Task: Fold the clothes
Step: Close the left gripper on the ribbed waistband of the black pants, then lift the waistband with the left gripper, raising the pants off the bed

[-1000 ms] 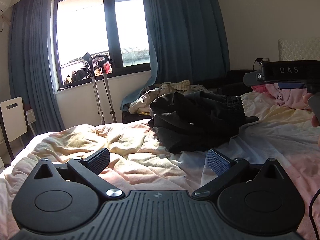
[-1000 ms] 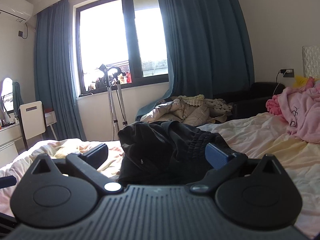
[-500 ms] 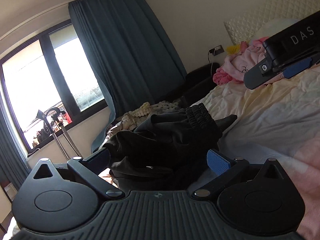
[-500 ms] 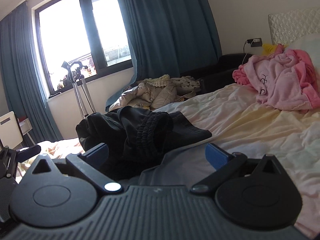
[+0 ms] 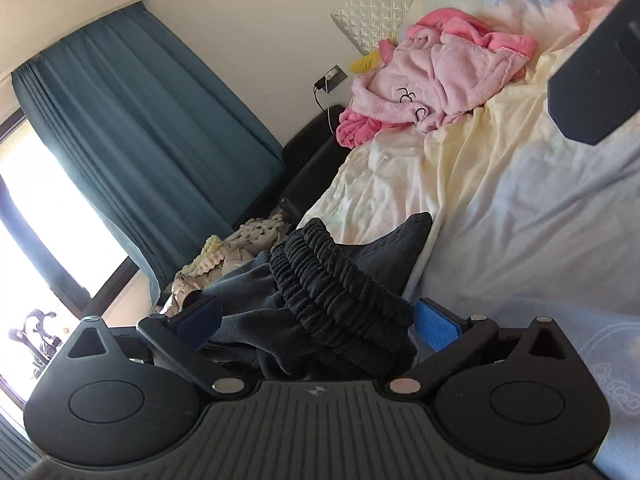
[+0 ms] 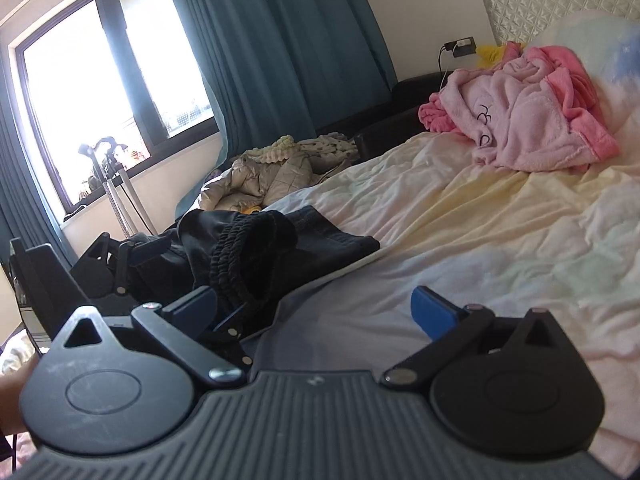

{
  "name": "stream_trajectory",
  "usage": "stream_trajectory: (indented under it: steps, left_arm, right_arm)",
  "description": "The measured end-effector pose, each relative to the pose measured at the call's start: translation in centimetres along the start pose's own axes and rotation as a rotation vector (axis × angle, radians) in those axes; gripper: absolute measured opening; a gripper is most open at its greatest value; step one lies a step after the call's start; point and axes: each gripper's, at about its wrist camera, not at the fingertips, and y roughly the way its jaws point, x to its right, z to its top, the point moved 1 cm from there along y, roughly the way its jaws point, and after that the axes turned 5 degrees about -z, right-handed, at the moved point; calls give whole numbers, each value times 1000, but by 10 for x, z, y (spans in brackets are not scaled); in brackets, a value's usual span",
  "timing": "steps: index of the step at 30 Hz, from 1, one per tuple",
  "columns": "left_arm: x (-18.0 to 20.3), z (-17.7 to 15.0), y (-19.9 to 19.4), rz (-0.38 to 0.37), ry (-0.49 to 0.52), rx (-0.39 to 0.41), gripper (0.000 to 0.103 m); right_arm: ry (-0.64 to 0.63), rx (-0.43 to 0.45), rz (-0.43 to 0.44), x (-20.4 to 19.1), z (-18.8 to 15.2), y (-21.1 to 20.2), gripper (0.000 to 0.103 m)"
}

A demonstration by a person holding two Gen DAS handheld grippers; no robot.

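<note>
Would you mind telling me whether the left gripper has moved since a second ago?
Yes. The left gripper has closed in on the dark trousers, whose waistband now sits between its open fingers, and swung from the window toward the headboard.

Trousers (image 6: pixel 276 248) on bed (image 6: pixel 460 240), near edge; robe (image 6: pixel 532 120) behind w/ pillow (image 6: pixel 600 40); jacket (image 6: pixel 260 180) beyond bed.

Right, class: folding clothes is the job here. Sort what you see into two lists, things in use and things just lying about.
In use:
- dark trousers, elastic waistband between the open fingers of the left gripper
- right gripper, open, over the bed sheet

Lying about:
- pink robe
- beige jacket
- curtain
- charger
</note>
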Motion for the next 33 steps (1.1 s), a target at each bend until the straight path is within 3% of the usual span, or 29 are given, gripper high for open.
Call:
stream_trajectory:
  steps: [12, 15, 18, 20, 23, 27, 33]
  left_arm:
    - [-10, 7, 46, 156, -313, -86, 101]
    - [-28, 10, 49, 177, -464, -107, 91]
    - [-53, 14, 49, 157, -635, -124, 55]
    - [-72, 17, 44, 192, -724, -152, 22]
    - [-105, 16, 24, 212, -843, -159, 19]
    - [-143, 17, -20, 257, -819, -95, 17]
    - [-222, 8, -110, 357, -939, 12, 17]
  right_arm:
    - [100, 25, -42, 19, -1, 7, 103]
    - [105, 22, -46, 20, -3, 7, 103]
    - [114, 29, -58, 23, -7, 8, 103]
    - [118, 11, -68, 23, -13, 12, 103]
    - [104, -4, -73, 19, -20, 14, 103]
    - [73, 14, -64, 12, -21, 11, 103]
    - [13, 16, -63, 0, -27, 11, 103]
